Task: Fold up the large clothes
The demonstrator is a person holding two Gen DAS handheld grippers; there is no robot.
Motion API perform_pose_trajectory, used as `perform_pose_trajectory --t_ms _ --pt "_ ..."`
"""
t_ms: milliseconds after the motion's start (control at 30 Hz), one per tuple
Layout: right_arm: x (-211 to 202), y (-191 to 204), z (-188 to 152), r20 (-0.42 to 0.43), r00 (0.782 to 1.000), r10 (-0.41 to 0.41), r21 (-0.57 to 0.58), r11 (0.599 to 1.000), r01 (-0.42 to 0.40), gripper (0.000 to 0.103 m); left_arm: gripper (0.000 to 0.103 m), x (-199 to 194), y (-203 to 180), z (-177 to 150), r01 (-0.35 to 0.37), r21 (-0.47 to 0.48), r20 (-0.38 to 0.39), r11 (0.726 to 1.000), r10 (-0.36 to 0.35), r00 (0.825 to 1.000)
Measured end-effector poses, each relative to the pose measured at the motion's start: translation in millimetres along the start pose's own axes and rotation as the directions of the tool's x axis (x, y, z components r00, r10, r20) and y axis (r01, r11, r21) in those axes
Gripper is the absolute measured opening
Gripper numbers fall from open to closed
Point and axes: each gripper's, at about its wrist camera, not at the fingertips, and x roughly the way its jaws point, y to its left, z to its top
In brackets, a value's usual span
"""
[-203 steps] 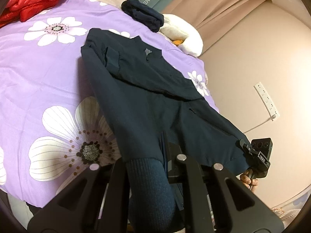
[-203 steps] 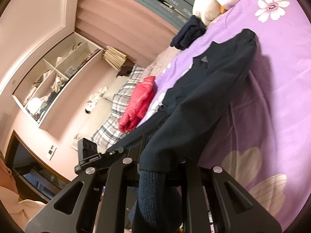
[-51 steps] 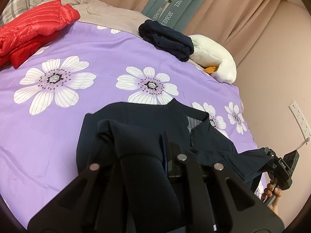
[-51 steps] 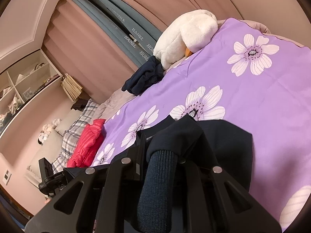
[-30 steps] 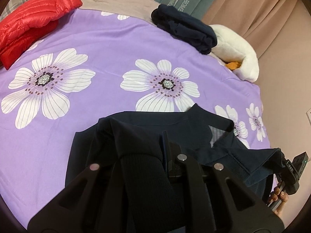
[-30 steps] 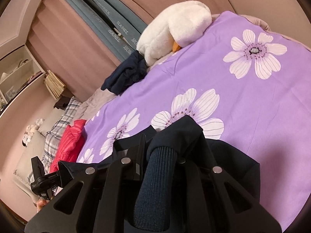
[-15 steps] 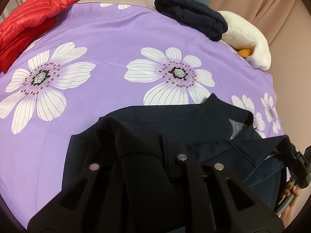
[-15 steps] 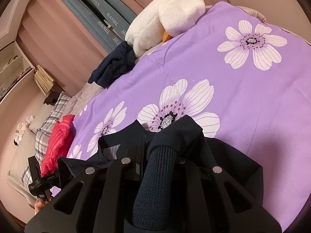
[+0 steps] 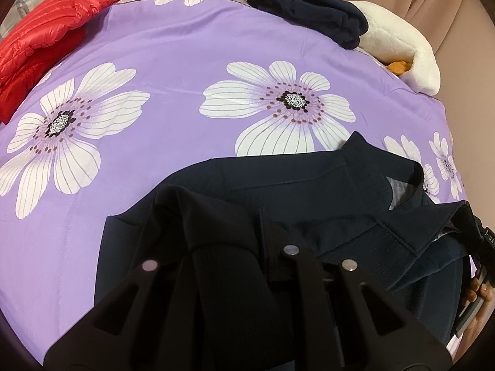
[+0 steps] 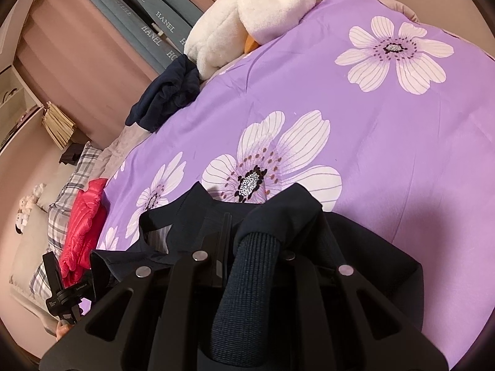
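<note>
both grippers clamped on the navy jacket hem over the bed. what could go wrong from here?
1. The left gripper and the right gripper each pinch only the ribbed hem of the navy jacket; a slip could undo the fold.
2. The far edge looks skewed: the collar sits toward the right gripper's side, so the fold may land crooked.
3. The jacket lies near the edge of the purple floral bedspread; loose fabric might slide off on release.

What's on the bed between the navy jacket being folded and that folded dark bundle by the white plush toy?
Only bare purple bedspread with a white flower print lies between the navy jacket and the folded dark bundle, seen in the left wrist view.
</note>
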Motion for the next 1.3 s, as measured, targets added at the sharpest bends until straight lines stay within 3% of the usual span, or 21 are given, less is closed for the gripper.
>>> perform_pose_trajectory --t_ms 1300 --pt "18.4 -4.4 3.9 -0.076 0.996 -0.048 0.028 0.998 0.051 0.014 0.014 16.6 -4.0 5.0 -0.049 0.046 -0.049 0.998 0.052 0.997"
